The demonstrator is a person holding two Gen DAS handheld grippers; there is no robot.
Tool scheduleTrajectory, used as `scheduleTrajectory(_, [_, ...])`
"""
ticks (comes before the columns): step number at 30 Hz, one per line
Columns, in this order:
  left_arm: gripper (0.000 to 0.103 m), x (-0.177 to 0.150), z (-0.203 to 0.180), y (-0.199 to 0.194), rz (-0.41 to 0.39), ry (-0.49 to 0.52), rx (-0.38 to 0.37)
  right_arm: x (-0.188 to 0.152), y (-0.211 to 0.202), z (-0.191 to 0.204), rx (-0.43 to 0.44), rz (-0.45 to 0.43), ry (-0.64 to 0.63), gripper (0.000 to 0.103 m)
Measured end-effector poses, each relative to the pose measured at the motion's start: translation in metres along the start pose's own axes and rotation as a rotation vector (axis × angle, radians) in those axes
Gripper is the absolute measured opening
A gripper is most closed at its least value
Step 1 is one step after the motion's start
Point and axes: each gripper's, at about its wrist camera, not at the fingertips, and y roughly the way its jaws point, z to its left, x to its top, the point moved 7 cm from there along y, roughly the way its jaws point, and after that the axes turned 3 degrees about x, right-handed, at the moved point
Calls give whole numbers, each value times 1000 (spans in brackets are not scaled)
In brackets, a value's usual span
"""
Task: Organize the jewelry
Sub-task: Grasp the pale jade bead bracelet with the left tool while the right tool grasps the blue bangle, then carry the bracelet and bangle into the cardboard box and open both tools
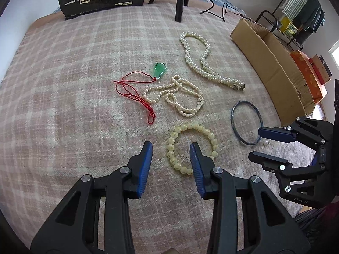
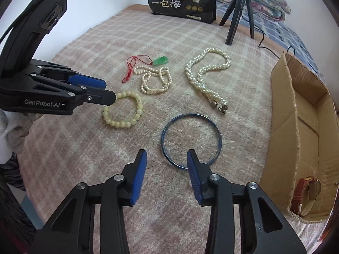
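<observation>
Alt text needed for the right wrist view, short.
The right gripper hovers open over a blue bangle on a plaid blanket. Beyond lie three bead pieces and a green pendant; a cardboard box sits right.

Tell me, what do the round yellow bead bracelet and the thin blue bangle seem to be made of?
Round yellow bead bracelet: likely resin or bone, pale, semi-glossy, with faint marks on the beads. Thin blue bangle: perhaps glass or metal, rigid, with a shiny rim.

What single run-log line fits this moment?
left gripper: open over yellow bead bracelet | right gripper: open at blue bangle | cardboard box: watch inside
</observation>
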Motion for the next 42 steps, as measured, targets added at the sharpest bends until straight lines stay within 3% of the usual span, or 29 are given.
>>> scheduleTrajectory(13, [37,1,2,20,36,14,32,1,17,4,-10,20,-42,34])
scheduleTrajectory(16, [31,2,0,21,36,18,32,2,19,3,-13,22,-35,34])
scheduleTrajectory(19, [24,5,0,23,37,15,28,4,21,2,-28,25,-43,30])
scheduleTrajectory(22, [15,5,0,23,36,12,25,5,21,-1,-44,26,-39,15])
scheduleTrajectory(24, [9,6,0,24,35,13,28,6,22,-4,-52,29,-38,11])
scheduleTrajectory(29, [6,6,0,21,33,-5,16,8,21,-4,-55,31,-32,3])
scheduleTrajectory(42, [5,11,-6,-19,-41,-24,-20,23,-14,-7,-38,-68,18,3])
